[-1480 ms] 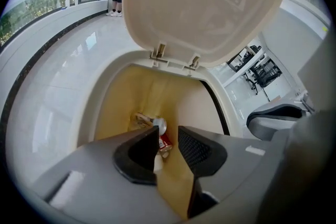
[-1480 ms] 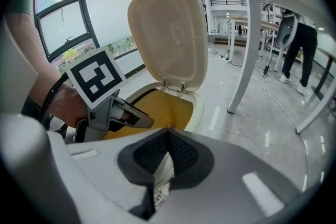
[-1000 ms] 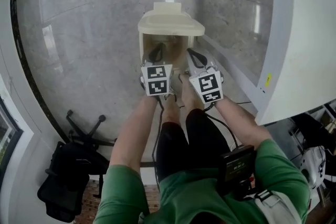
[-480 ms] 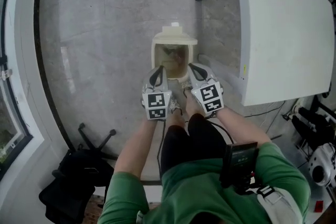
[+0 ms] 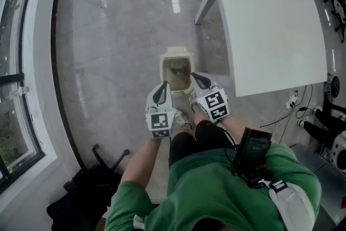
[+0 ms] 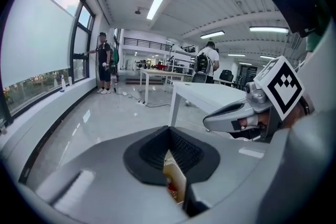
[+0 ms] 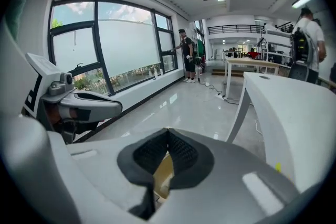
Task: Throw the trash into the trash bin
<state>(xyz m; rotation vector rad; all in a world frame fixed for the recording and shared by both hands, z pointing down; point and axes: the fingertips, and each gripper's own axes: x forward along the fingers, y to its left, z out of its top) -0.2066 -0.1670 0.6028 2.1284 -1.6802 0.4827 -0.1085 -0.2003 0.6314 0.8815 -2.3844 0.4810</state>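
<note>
Grey polished floor (image 5: 108, 35) spreads below, with the open trash bin (image 5: 177, 53) standing at twelve o'clock from both grippers, the white table (image 5: 270, 30) just beside it at its three o'clock. Brownish trash (image 5: 178, 70) lies inside. Left gripper (image 5: 164, 87) and right gripper (image 5: 195, 79) hang above its near rim, jaws pressed together, pinching nothing.

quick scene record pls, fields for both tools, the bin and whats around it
left tool: shut, nothing held
right tool: shut, nothing held
tool placement: side by side over the trash bin's near edge
trash bin: on the floor, open
trash: brownish, inside the bin, too small to identify
table: white, just right of the bin
floor: grey, glossy
</note>
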